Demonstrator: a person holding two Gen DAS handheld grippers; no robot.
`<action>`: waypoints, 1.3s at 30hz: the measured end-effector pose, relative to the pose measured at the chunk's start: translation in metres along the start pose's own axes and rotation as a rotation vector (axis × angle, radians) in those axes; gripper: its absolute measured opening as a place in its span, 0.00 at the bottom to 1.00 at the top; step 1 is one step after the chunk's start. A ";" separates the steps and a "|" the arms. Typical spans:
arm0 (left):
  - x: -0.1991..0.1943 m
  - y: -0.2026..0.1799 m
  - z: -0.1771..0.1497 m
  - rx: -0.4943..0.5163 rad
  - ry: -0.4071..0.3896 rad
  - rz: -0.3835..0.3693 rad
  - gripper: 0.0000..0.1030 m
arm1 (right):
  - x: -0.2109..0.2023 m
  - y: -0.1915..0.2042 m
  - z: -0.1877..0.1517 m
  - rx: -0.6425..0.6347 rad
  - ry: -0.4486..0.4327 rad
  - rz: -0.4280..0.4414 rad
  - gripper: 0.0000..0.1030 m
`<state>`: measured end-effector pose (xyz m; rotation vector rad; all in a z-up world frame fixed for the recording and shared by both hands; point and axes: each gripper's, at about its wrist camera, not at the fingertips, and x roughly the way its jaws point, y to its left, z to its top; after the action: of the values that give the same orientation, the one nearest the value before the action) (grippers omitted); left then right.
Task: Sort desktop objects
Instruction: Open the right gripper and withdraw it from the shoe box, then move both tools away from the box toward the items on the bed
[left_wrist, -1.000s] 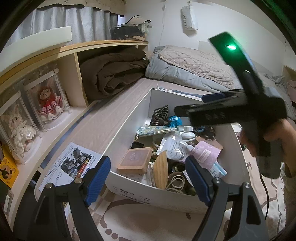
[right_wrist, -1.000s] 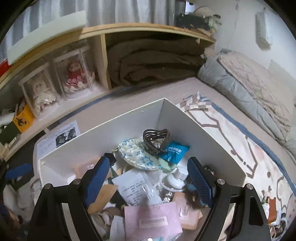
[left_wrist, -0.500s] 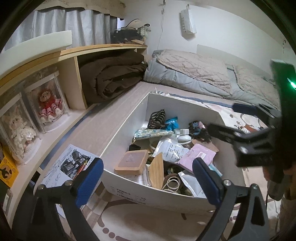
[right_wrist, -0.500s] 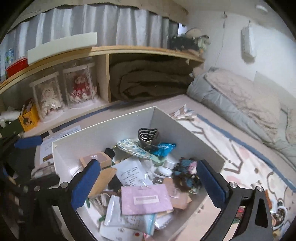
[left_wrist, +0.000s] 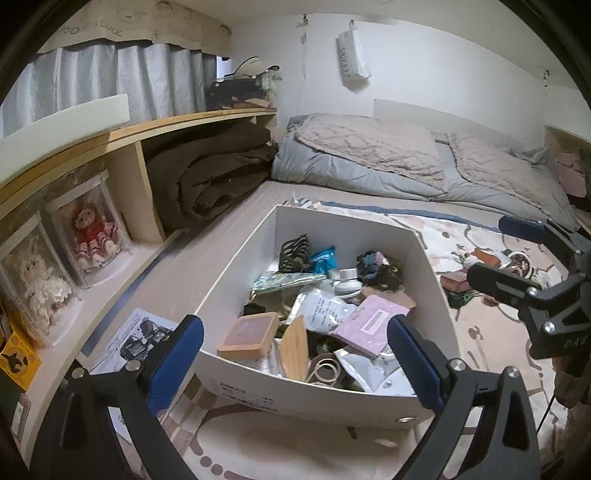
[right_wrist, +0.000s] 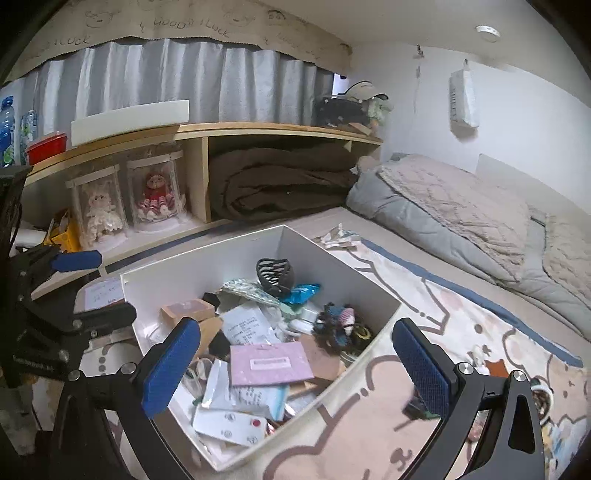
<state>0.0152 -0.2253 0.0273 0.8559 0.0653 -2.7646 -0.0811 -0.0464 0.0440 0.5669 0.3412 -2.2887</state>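
Observation:
A white open box (left_wrist: 332, 393) sits on a patterned rug, filled with several small items: a pink card (left_wrist: 369, 325), a tan case (left_wrist: 249, 336), a black hair claw (left_wrist: 293, 249), a blue packet (left_wrist: 325, 258) and rubber bands (left_wrist: 327, 369). My left gripper (left_wrist: 295, 363) hovers before the box's near wall, its jaws opening, nothing between them. My right gripper (right_wrist: 295, 369) stands open and empty over the box's (right_wrist: 207, 251) near corner, above the pink card (right_wrist: 269, 363). Each gripper shows in the other's view: right gripper (left_wrist: 509, 254), left gripper (right_wrist: 92, 288).
A wooden shelf along the left holds two dolls in clear cases (left_wrist: 88, 236) and a folded brown blanket (left_wrist: 214, 177). Grey-beige bedding (left_wrist: 406, 162) lies behind. A printed leaflet (left_wrist: 136, 339) lies left of the box. Small loose items (left_wrist: 491, 266) lie on the rug right of it.
The right gripper drew away from above the box toward the right and back. Both grippers' jaws spread wider. The left gripper backed off a little from the box.

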 end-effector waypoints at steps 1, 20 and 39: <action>-0.002 -0.002 0.000 0.003 -0.004 -0.002 0.98 | -0.004 -0.001 -0.002 0.000 -0.001 -0.006 1.00; -0.006 -0.034 -0.001 0.032 -0.003 -0.039 1.00 | -0.056 -0.026 -0.028 0.017 -0.002 -0.075 1.00; -0.009 -0.091 0.002 0.093 0.013 -0.146 1.00 | -0.118 -0.067 -0.064 0.089 0.038 -0.182 1.00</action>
<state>-0.0011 -0.1352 0.0313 0.9277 0.0021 -2.9185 -0.0363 0.0965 0.0518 0.6480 0.3222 -2.4807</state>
